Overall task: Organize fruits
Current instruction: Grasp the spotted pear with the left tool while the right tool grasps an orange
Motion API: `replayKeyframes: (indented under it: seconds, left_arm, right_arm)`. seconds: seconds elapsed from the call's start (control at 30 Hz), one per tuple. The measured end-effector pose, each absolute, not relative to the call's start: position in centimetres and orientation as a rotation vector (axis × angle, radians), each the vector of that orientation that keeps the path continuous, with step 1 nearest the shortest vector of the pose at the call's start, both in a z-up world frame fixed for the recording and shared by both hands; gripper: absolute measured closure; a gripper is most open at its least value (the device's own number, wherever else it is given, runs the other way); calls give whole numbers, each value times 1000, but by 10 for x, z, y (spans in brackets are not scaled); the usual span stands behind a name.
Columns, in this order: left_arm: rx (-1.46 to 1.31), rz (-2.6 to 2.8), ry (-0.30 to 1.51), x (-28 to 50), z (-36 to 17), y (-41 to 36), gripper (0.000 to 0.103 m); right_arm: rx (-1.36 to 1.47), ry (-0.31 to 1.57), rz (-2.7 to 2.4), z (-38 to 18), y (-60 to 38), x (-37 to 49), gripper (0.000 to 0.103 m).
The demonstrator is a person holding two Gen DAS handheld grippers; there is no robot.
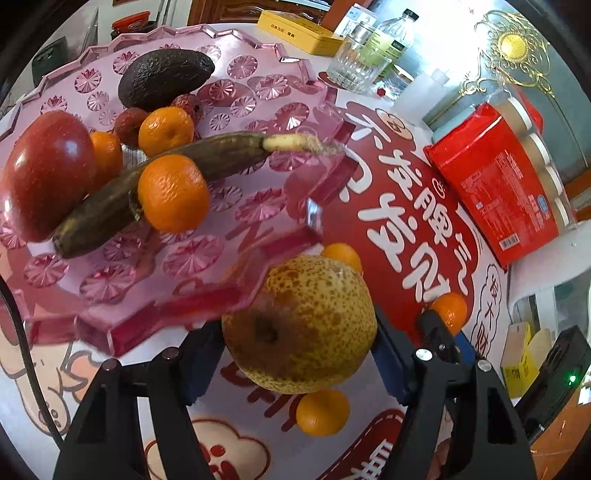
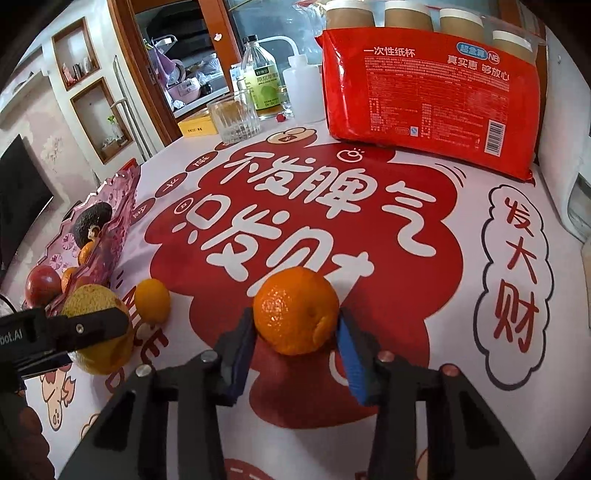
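My left gripper (image 1: 299, 332) is shut on a speckled yellow pear (image 1: 299, 325) and holds it just off the near edge of the pink glass tray (image 1: 229, 295). The tray holds an avocado (image 1: 166, 77), a red apple (image 1: 48, 173), a dark banana (image 1: 159, 181), small oranges (image 1: 173, 192) and lychees (image 1: 129, 123). My right gripper (image 2: 295, 332) is shut on an orange (image 2: 295, 310) above the red-printed tablecloth. In the right wrist view the left gripper (image 2: 62, 332) with the pear (image 2: 99, 332) shows at left, with the tray (image 2: 110, 221) behind it.
Loose small oranges lie on the cloth (image 1: 322, 411), (image 1: 448, 312), (image 2: 152, 301). A red pack of paper cups (image 2: 432, 96) stands at the back right. A drinking glass (image 2: 233, 116), a bottle (image 2: 264, 81), a white squeeze bottle (image 2: 303, 88) and a yellow box (image 1: 299, 31) stand behind.
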State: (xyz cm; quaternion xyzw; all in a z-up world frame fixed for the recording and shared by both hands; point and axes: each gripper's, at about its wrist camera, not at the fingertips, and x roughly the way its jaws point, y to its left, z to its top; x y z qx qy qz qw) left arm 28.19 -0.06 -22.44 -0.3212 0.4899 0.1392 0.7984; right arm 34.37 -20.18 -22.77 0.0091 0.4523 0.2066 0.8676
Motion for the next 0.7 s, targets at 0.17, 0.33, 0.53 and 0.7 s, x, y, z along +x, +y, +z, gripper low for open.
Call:
replayKeyframes:
  seconds: [0.17,0.33,0.53,0.7]
  left_arm:
    - [-676,278,1097,266,-224,-4,31]
    - [-654,249,1121,243,-216,-7,31]
    - [-603,195,1103,210,-192,-9,31]
    - [-568,153,1056,182,-172,-3,31]
  right_arm:
    - [30,962,403,-222,-209,324,60]
    - [9,987,376,-215,-214,289,60]
    - [2,1021,384,-207,-209,244,60]
    - [15,1014,394,-195,-196,209,60]
